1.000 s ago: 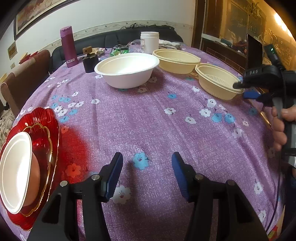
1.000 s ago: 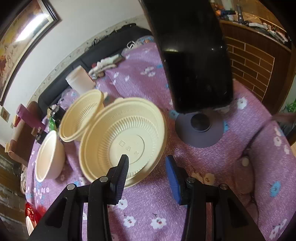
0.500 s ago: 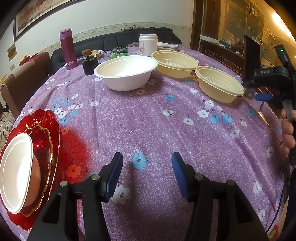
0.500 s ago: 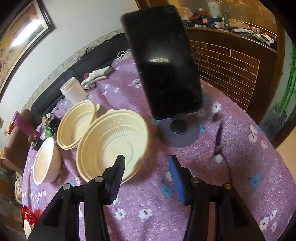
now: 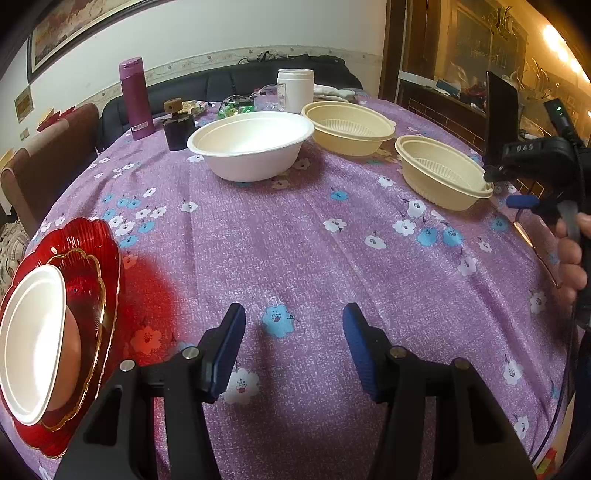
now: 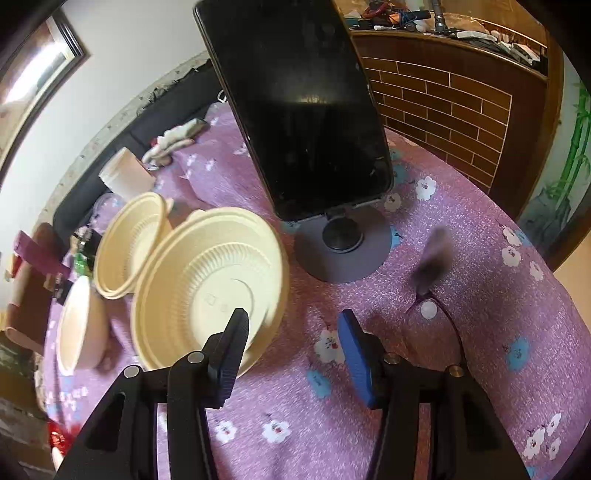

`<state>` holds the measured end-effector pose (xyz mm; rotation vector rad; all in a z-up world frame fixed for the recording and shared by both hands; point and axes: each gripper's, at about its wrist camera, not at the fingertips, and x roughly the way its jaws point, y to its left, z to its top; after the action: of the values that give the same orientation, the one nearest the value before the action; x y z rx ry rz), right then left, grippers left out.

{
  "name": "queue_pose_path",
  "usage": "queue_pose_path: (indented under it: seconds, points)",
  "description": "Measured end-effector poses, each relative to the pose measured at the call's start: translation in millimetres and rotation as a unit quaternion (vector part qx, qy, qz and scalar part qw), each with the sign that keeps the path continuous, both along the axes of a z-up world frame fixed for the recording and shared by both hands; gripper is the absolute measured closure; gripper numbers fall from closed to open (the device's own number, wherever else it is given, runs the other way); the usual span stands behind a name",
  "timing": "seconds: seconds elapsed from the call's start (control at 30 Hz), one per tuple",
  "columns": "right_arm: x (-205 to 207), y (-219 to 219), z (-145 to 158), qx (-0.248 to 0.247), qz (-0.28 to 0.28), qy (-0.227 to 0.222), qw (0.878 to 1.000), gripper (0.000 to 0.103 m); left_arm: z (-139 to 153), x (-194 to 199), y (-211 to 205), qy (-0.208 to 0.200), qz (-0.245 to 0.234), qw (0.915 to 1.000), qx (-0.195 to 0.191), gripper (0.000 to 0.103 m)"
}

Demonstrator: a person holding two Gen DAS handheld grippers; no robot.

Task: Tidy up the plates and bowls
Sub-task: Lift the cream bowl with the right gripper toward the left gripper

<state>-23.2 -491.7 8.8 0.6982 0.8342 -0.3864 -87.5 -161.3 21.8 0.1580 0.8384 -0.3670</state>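
Purple floral tablecloth (image 6: 480, 332) bears an upright cream bowl (image 6: 207, 295), mouth up (each hand-held gripper gapes empty).

I see a white wall (image 5: 221, 29) across the top of the frame, a framed picture (image 5: 66, 26) at upper left, and a black sofa (image 5: 221, 86) below it. A brown chair (image 5: 40, 155) sits at left; a brick-patterned wood counter (image 6: 461, 107) fills my upper right.

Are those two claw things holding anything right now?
No. The left gripper is open over bare cloth; the right gripper is open, one finger over the nearest cream bowl's rim.
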Motion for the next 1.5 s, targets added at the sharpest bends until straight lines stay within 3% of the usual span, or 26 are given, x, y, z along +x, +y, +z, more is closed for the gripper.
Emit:
queue_pose_path:
  seconds: [0.23,0.33,0.5,0.57,0.67,0.9,1.0,1.17,1.2,1.37,1.5]
  points:
    - [7,0,0,0.009,0.005,-0.015,1.000,0.047,1,0,0,-0.001,0.000,1.0000,-0.001,0.049]
    - [14,4,-8,0.021,0.019,-0.013,1.000,0.085,2,-2,0,-0.004,-0.001,1.0000,-0.003,0.049]
    - [-5,18,4,0.048,0.038,-0.057,0.997,0.093,3,-3,2,-0.009,0.002,0.9999,-0.010,0.049]
    - [-17,29,12,0.076,0.053,-0.075,0.993,0.093,5,-4,5,-0.012,0.005,0.9998,-0.018,0.049]
    - [-35,56,21,0.080,0.085,-0.090,0.989,0.093,6,-5,10,-0.011,0.008,0.9996,-0.025,0.049]
    - [-79,88,-8,0.204,0.110,-0.107,0.967,0.093,12,-8,23,-0.014,0.019,0.9991,-0.036,0.049]
    - [-82,87,-8,0.169,0.098,-0.097,0.976,0.091,15,-9,22,-0.010,0.014,0.9992,-0.037,0.049]
    - [-86,78,5,0.158,0.109,-0.086,0.978,0.089,27,-9,9,-0.001,-0.014,0.9992,-0.038,0.049]
    - [-89,75,10,0.151,0.110,-0.088,0.979,0.087,30,-7,5,0.004,-0.022,0.9990,-0.040,0.049]
    - [-98,57,33,0.077,0.085,-0.104,0.988,0.056,42,17,-20,0.059,-0.062,0.9933,-0.078,0.049]
    - [-89,42,34,0.054,0.075,-0.099,0.991,0.056,47,40,-47,0.070,-0.074,0.9913,-0.084,0.049]
